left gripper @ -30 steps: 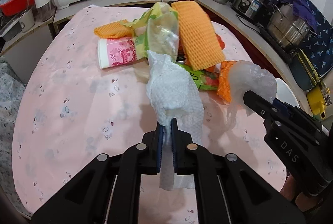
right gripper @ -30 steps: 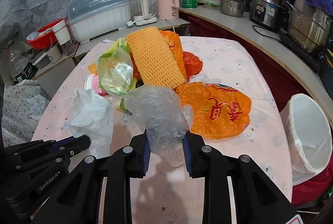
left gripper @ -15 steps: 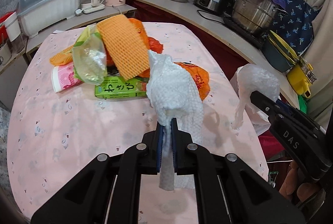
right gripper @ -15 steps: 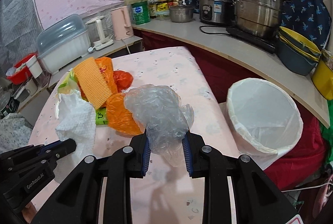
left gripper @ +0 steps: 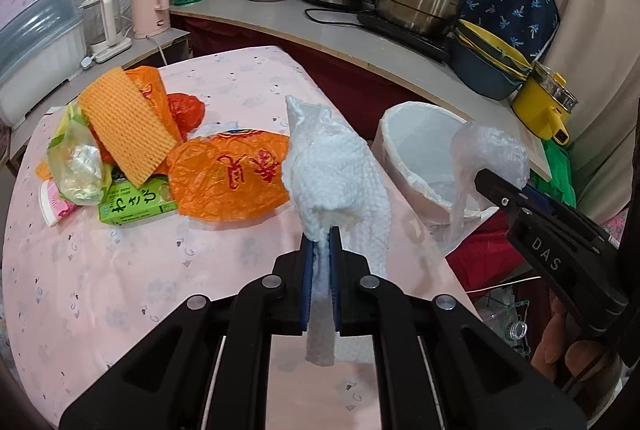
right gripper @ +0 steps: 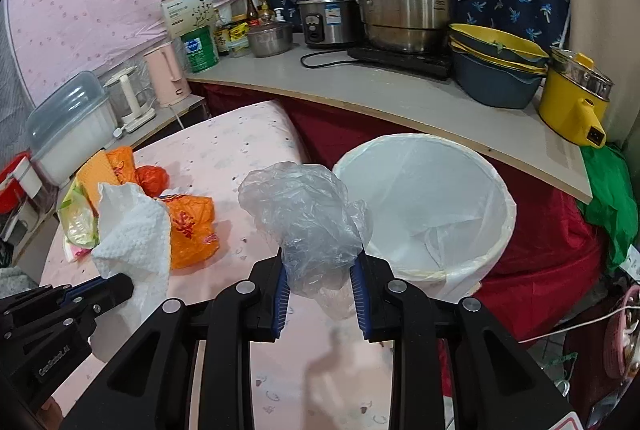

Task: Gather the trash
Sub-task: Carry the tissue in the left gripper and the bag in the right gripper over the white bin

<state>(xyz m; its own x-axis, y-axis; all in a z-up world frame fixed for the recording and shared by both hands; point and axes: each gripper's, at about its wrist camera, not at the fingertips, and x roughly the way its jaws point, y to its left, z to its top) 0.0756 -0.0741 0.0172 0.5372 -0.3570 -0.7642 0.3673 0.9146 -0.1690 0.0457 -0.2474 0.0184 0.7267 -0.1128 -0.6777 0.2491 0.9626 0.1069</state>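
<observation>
My left gripper (left gripper: 321,236) is shut on a white paper towel (left gripper: 336,174) and holds it above the pink table's right edge. My right gripper (right gripper: 319,264) is shut on a crumpled clear plastic bag (right gripper: 308,214), held above the table edge beside the white-lined trash bin (right gripper: 504,226). The bin (left gripper: 390,142) stands on the floor just right of the table. More trash lies on the table: an orange plastic bag (left gripper: 228,178), an orange foam net (left gripper: 128,122), a green box (left gripper: 136,200) and a paper cup (left gripper: 56,204).
A curved counter (right gripper: 400,102) behind the bin carries steel pots (right gripper: 404,10), stacked bowls (right gripper: 496,66) and a yellow cooker (right gripper: 572,94). Kettles (left gripper: 150,2) and a lidded dish rack (left gripper: 36,42) stand behind the table. Red cloth (right gripper: 552,242) hangs under the counter.
Both grippers have swung right, from over the trash pile toward the table's right edge and the bin. Each keeps its hold on its item.
</observation>
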